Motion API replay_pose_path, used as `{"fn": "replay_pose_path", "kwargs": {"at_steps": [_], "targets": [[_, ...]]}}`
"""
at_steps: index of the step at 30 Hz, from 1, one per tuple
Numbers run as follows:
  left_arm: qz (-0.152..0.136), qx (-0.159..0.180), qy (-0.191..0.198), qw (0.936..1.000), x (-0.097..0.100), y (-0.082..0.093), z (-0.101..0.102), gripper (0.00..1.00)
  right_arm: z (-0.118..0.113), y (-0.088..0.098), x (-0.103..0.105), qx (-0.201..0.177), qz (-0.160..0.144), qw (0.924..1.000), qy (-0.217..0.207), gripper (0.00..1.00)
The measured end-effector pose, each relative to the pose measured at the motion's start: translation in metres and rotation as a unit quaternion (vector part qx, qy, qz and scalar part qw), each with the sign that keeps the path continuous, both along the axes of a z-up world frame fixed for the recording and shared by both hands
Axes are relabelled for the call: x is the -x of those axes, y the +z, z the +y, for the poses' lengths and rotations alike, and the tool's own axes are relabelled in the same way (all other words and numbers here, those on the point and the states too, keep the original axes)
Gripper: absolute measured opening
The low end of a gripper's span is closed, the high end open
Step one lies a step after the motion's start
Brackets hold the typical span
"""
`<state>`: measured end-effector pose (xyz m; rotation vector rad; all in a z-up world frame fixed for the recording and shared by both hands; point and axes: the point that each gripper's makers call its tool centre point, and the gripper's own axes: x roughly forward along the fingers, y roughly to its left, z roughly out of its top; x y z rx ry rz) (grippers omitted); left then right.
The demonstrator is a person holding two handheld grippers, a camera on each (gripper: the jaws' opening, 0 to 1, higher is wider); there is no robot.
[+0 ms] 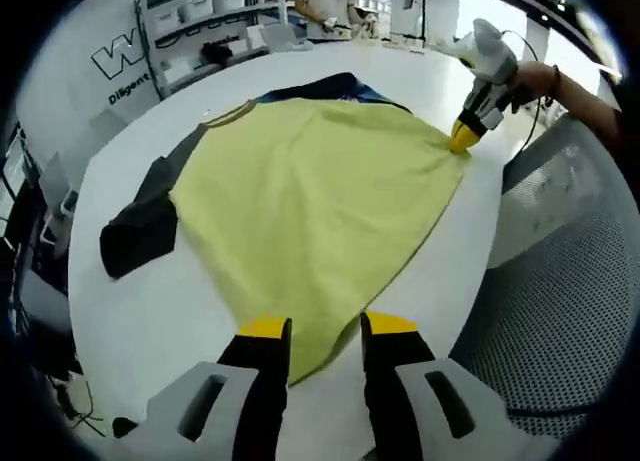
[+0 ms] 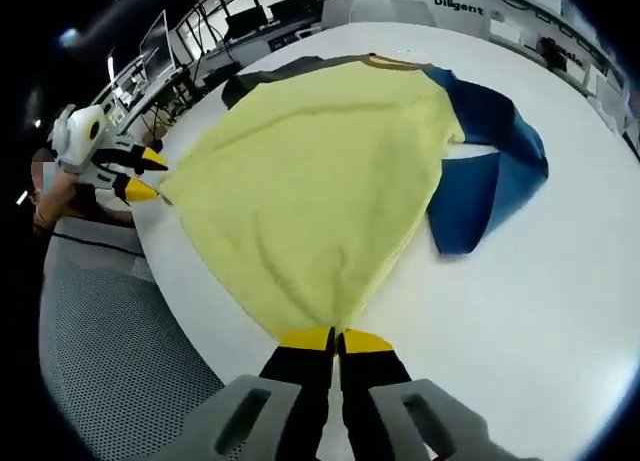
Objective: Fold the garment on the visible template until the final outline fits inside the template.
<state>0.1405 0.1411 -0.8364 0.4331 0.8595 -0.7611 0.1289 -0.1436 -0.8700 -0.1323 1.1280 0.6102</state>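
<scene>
White round tabletop [image 1: 130,311] filled most of the left gripper view, w/ shelving and bins at the back and a grey mesh chair [image 1: 560,321] hugging the table's near-right edge. On the table lay the garment [image 1: 310,211], a yellow-bodied shirt spread flat, its dark sleeve [image 1: 140,226] sticking out toward the table's left side w/ bare white surface beyond it. Left gripper [image 1: 327,326] sat low in that view, jaws parted, yellow tips either side of the shirt's near hem corner; fabric ran btwn them but whether it was pinched I couldn't tell. Far across the shirt, the right gripper [image 1: 462,136] touched the hem's other corner close to the table edge, held by a person's hand [image 1: 535,81]. Plenty of open table showed around the dark sleeve and near the left gripper; little margin on the chair side. Right gripper view: same table [image 2: 540,311], desks and monitors at the back, mesh chair [image 2: 110,331] at lower left. Shirt body [image 2: 320,171] spread away from the camera, blue sleeve [image 2: 490,171] folded out to the right w/ wide bare table past it. Right gripper [image 2: 337,339] had its jaws closed together on the shirt's hem corner, near the table rim. Left gripper [image 2: 140,176] appeared at the left, its tips at the opposite hem corner, right by the table edge.
</scene>
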Motion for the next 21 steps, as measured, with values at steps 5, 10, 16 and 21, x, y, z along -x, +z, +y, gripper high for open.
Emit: {"fn": "replay_pose_path", "kwargs": {"at_steps": [5,10,16,21], "targets": [[0.038,0.004,0.099,0.9943,-0.002,-0.010,0.033,0.26,0.000,-0.001,0.000,-0.004,0.001,1.0000,-0.005,0.00],[0.050,0.003,0.122,0.9913,-0.005,-0.019,0.044,0.25,-0.002,0.000,0.000,-0.009,0.005,0.9999,-0.010,0.00],[0.067,0.003,0.131,0.9891,-0.002,-0.018,0.047,0.24,-0.014,0.002,-0.002,0.005,0.008,0.9998,-0.020,0.00],[0.073,0.010,0.144,0.9869,-0.003,-0.015,0.054,0.22,-0.019,0.001,-0.002,0.010,0.012,0.9994,-0.032,0.00]]}}
